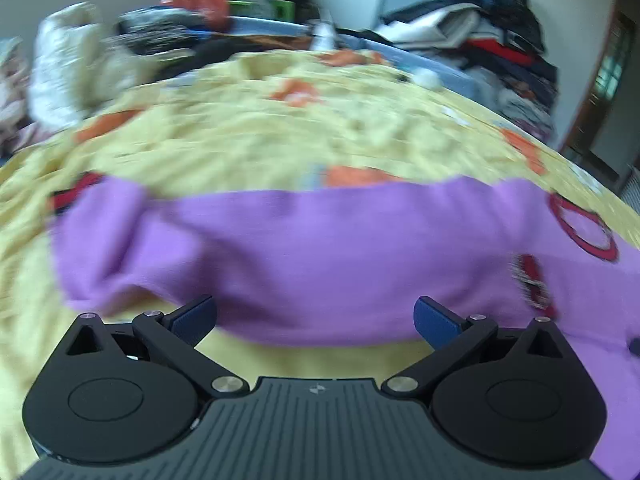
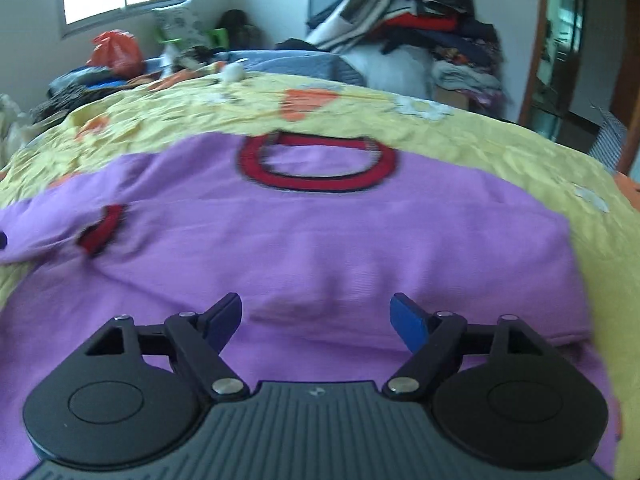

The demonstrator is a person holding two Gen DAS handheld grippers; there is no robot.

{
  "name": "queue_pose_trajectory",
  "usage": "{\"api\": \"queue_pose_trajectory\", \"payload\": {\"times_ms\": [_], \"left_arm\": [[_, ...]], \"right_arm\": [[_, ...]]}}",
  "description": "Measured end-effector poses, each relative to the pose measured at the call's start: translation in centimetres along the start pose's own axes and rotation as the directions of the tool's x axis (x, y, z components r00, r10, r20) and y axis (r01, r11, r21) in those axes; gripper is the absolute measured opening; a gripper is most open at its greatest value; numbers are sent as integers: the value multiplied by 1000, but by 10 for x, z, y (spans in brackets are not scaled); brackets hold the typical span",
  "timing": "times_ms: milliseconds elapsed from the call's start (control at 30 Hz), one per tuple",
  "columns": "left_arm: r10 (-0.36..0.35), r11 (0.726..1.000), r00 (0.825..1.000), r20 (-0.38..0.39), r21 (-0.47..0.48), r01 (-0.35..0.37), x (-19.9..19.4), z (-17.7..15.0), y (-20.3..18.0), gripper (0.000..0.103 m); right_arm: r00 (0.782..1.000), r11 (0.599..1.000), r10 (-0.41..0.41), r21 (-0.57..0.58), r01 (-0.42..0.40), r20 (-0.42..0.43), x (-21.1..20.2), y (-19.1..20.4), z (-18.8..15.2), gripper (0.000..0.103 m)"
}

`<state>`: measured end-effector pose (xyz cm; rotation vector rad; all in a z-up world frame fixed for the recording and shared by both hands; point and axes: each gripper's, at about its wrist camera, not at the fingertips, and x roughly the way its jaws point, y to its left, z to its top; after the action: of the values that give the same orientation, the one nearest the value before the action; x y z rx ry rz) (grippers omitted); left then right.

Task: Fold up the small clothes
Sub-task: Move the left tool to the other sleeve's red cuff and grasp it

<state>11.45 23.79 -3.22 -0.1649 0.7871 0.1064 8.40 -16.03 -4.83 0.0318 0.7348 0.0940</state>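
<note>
On the bed: the purple child's sweater (image 2: 320, 240) lies spread flat on the yellow patterned bedspread (image 2: 480, 140), front or back up I cannot tell.
Feel: judged light, soft and limp; knit cloth that will sag and drag on the cover, not slip.
Where to take hold: probably the edge nearest each pair of tongs, pinching one layer of hem or side seam, since the middle would only bunch.
Heading: the red collar (image 2: 318, 166) points away from the right camera, towards the far clothes pile (image 2: 420, 20).
Long axis: sleeve to sleeve, crosswise in the right view; one sleeve with a red cuff (image 2: 100, 230) lies folded in at the left.
Left tongs (image 1: 316, 316): spread wide, holding nothing, just above the near purple edge.
Right tongs (image 2: 316, 316): spread wide, empty, over the sweater's body.
</note>
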Motion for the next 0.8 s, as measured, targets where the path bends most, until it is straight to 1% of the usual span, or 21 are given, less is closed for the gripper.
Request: {"api": "queue_pose_trajectory", "payload": {"times_ms": [67,100,167,233,300,400,467,600,700,733,800], "left_arm": [[46,998,999,7,-33,-45,-5,3,24,103],[83,996,997,8,-43,-82,-7,3,38,103],[130,990,991,17,-48,-129,-12,4,55,103],[192,981,981,37,-52,-190,-16,3,74,103],[231,972,972,44,-58,-229,-17,4,91,103],[246,966,969,36,-90,-242,-13,7,115,103],[257,963,966,36,-92,-253,-10,8,124,103],[231,966,973,21,-126,-227,1,12,140,103],[192,973,981,15,-131,-188,11,16,144,103],[189,975,982,15,-123,-186,14,18,145,103],[208,973,978,22,-105,-205,19,22,144,103]], "right_arm": [[1000,1000,22,-6,-22,-5,3,14,-1,82],[1000,1000,24,-12,-24,-11,5,23,-2,83],[1000,1000,24,-18,-24,-16,7,35,-4,84],[1000,999,29,-21,-29,-11,9,46,-5,85],[1000,999,24,-20,-25,-16,9,54,-6,85],[1000,1000,22,-16,-23,-19,9,63,-8,85],[1000,1000,17,-12,-17,-21,10,67,-8,85],[999,1000,22,13,-22,-25,10,71,-10,85],[1000,1000,18,11,-18,-16,8,75,-12,85],[1000,1000,16,10,-16,-15,7,75,-13,85],[1000,1000,19,10,-19,-12,6,77,-14,85]]}}
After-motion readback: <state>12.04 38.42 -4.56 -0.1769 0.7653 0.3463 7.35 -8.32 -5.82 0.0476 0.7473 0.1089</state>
